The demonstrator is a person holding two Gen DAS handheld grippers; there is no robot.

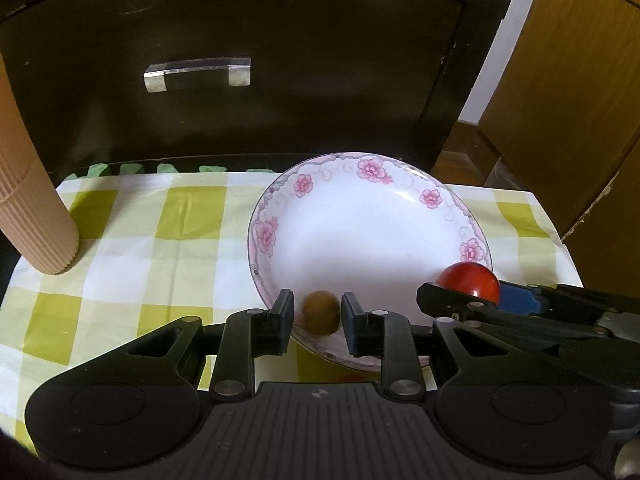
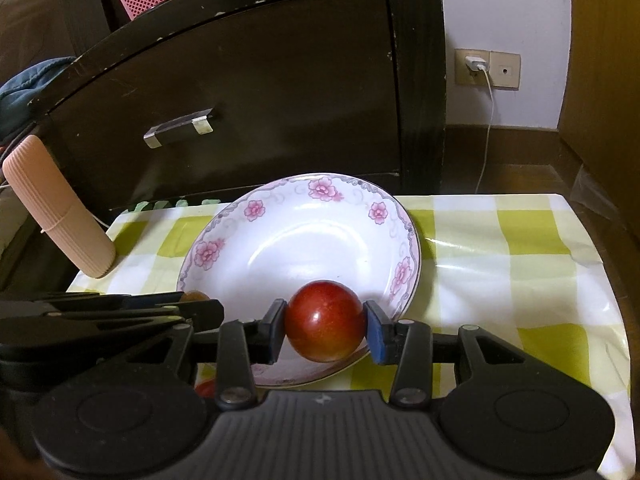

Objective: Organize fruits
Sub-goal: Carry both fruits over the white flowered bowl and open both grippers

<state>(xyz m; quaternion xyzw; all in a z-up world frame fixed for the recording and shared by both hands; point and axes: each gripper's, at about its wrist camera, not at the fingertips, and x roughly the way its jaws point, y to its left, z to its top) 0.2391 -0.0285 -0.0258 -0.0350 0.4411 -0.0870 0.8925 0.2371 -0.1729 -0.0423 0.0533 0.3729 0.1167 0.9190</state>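
Right tongs (image 2: 325,334) gripping red fruit (image 2: 325,326), plate (image 2: 280,216)

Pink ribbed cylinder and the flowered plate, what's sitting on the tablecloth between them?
Nothing; only bare green-checked tablecloth separates the cylinder from the plate, clearest in the left wrist view.

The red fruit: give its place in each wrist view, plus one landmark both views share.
Left wrist view: the red fruit sits at lower right, over the plate's near-right rim, in the jaws of the right gripper.
Right wrist view: the red fruit is bottom centre, clamped in the right gripper.
Shared landmark: the flowered plate.
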